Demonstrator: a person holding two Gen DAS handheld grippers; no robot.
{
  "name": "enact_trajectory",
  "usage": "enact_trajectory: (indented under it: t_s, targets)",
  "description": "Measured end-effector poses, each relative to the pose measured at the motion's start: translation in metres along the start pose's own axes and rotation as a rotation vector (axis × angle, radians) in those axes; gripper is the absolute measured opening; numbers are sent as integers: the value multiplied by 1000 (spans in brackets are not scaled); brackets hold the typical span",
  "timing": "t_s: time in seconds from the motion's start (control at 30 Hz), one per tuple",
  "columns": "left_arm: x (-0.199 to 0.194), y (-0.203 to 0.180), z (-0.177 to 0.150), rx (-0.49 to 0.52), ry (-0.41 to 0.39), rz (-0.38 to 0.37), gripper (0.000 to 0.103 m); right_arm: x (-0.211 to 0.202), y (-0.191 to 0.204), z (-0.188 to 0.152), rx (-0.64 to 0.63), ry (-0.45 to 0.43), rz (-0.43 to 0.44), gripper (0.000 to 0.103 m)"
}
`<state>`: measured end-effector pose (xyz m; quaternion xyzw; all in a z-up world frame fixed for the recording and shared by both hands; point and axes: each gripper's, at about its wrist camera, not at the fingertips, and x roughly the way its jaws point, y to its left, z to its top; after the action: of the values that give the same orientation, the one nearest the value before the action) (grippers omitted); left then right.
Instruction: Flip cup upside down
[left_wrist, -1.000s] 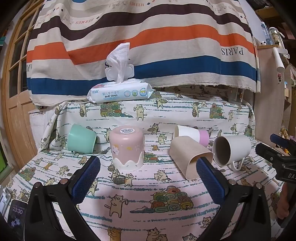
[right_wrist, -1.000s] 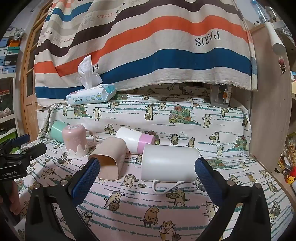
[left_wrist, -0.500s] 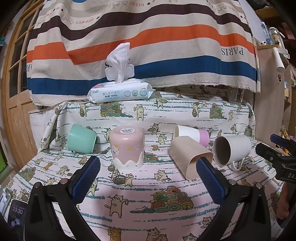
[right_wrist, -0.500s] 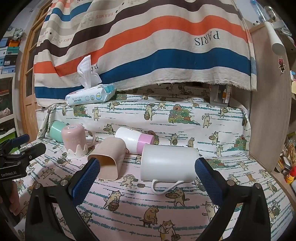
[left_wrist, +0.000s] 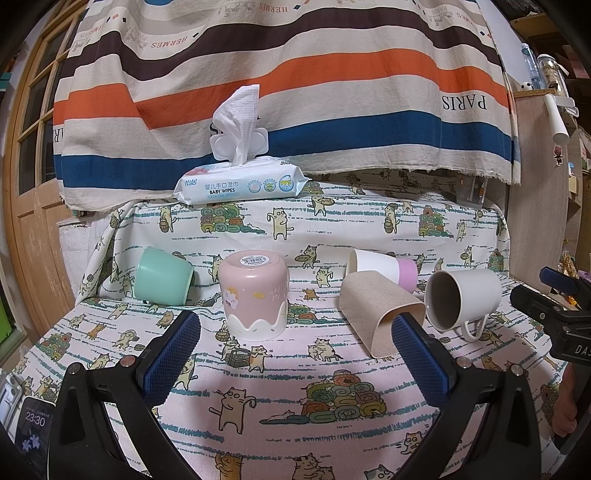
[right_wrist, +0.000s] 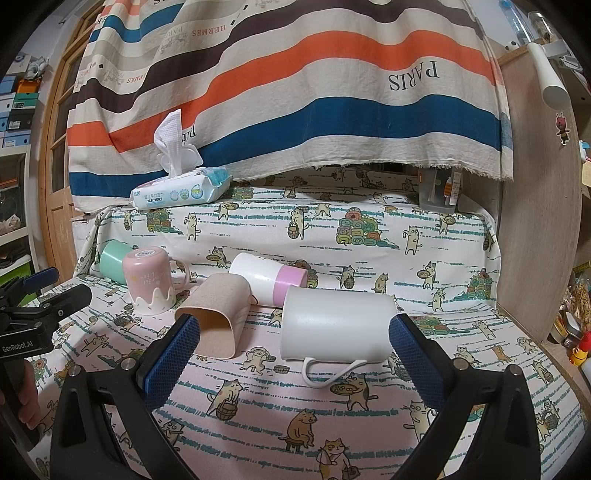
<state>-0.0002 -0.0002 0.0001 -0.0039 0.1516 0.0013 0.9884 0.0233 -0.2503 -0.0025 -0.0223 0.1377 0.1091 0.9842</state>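
Several cups sit on the cat-print cloth. A pink cup (left_wrist: 254, 295) (right_wrist: 147, 281) stands upside down. A mint cup (left_wrist: 162, 275) (right_wrist: 112, 255), a beige square cup (left_wrist: 380, 314) (right_wrist: 218, 317), a white-and-pink cup (left_wrist: 384, 266) (right_wrist: 267, 277) and a white mug (left_wrist: 463, 297) (right_wrist: 332, 326) lie on their sides. My left gripper (left_wrist: 295, 350) is open and empty, short of the pink cup. My right gripper (right_wrist: 293, 354) is open and empty, just in front of the white mug.
A pack of baby wipes (left_wrist: 242, 186) (right_wrist: 181, 190) rests on the raised ledge behind the cups. A striped cloth (left_wrist: 295, 92) hangs at the back. A wooden panel (right_wrist: 532, 240) stands at the right edge. A phone (left_wrist: 35, 424) lies at lower left.
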Motion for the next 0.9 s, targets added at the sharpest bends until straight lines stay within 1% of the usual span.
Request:
enact_trajectory:
  t_s: [0.9]
  targets:
    - [0,0,0,-1,0,0,103,0,0,0,0,0,0,103]
